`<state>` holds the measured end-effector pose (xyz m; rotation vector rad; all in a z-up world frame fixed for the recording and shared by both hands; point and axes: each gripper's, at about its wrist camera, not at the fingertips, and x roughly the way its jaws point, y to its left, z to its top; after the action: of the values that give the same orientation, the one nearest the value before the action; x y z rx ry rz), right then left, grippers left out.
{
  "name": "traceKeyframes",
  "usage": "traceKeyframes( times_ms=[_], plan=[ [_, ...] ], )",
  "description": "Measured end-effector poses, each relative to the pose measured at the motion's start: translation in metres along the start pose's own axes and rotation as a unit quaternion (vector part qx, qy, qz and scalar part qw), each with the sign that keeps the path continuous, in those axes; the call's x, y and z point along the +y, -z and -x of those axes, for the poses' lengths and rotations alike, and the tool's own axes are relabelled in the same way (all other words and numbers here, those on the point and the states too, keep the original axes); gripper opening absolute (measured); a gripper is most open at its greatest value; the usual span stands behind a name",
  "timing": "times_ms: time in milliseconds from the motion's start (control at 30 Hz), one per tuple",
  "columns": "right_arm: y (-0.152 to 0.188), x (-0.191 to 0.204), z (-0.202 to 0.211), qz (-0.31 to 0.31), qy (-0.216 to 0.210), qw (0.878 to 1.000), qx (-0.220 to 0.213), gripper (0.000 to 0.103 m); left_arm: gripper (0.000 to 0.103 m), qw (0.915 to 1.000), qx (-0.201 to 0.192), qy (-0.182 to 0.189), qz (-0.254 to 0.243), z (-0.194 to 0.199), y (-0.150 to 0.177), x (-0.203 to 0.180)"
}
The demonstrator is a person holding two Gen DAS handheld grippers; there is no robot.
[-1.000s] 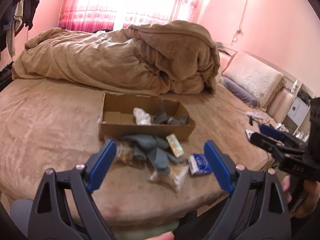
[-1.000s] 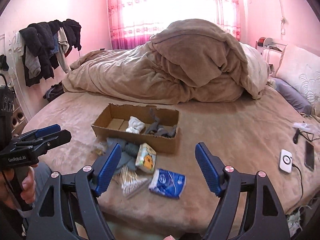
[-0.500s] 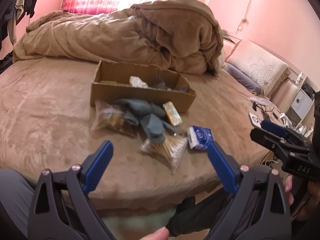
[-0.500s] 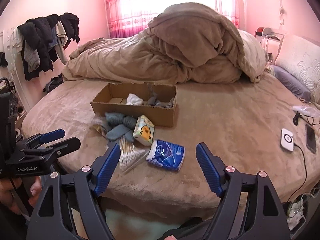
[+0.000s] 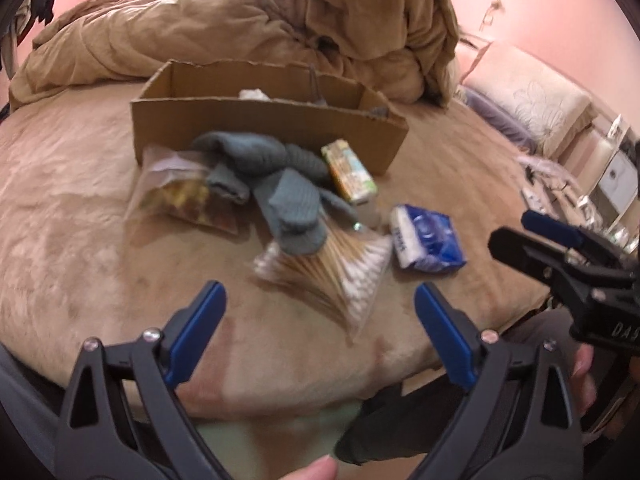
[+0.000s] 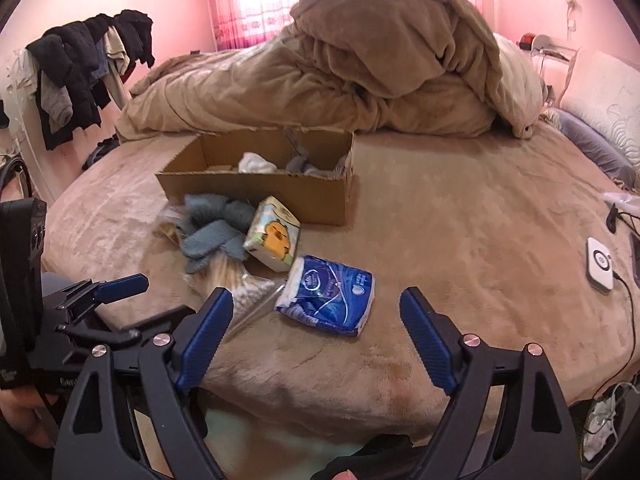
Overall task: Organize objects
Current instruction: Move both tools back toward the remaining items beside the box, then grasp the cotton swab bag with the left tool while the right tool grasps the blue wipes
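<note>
Both your grippers hang over the bed edge, jaws spread wide, nothing held: left gripper (image 5: 320, 320), right gripper (image 6: 316, 320). Cardboard box (image 6: 256, 188) sits mid-bed, socks inside. In front of it: grey socks (image 5: 280, 184), tissue box (image 6: 272, 240), cotton swab bag (image 5: 336, 268), blue tissue pack (image 6: 328, 296), snack bag (image 5: 180, 192).

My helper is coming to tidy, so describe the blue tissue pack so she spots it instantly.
On the bed, find the cardboard box; loose things lie before it. The blue tissue pack lies flat nearest the bed's edge, the only blue wrapper, beside the yellow-printed tissue box.
</note>
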<state>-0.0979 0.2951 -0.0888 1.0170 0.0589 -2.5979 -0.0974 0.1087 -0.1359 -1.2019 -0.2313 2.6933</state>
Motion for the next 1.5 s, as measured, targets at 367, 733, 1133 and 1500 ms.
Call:
traceKeyframes(
  times_ms=[367, 733, 1133, 1500],
  plan=[
    [0.002, -0.008, -0.053, 0.002, -0.001, 0.999, 0.045, 0.088, 0.096, 0.9977, 0.022, -0.049, -0.043, -0.035, 0.013, 0.0],
    [0.012, -0.012, -0.087, -0.006, 0.01, 0.996, 0.086, 0.088, 0.096, 0.9974, -0.004, -0.072, -0.004, 0.004, 0.016, 0.043],
    [0.016, -0.025, -0.085, -0.025, 0.005, 0.996, 0.085, 0.058, 0.096, 0.9991, 0.025, -0.002, 0.034, -0.044, -0.021, 0.021],
    [0.017, -0.029, -0.075, -0.027, -0.006, 0.998, 0.065, 0.035, 0.048, 0.9991, 0.028, 0.01, 0.031, -0.031, -0.011, 0.025]
  ],
)
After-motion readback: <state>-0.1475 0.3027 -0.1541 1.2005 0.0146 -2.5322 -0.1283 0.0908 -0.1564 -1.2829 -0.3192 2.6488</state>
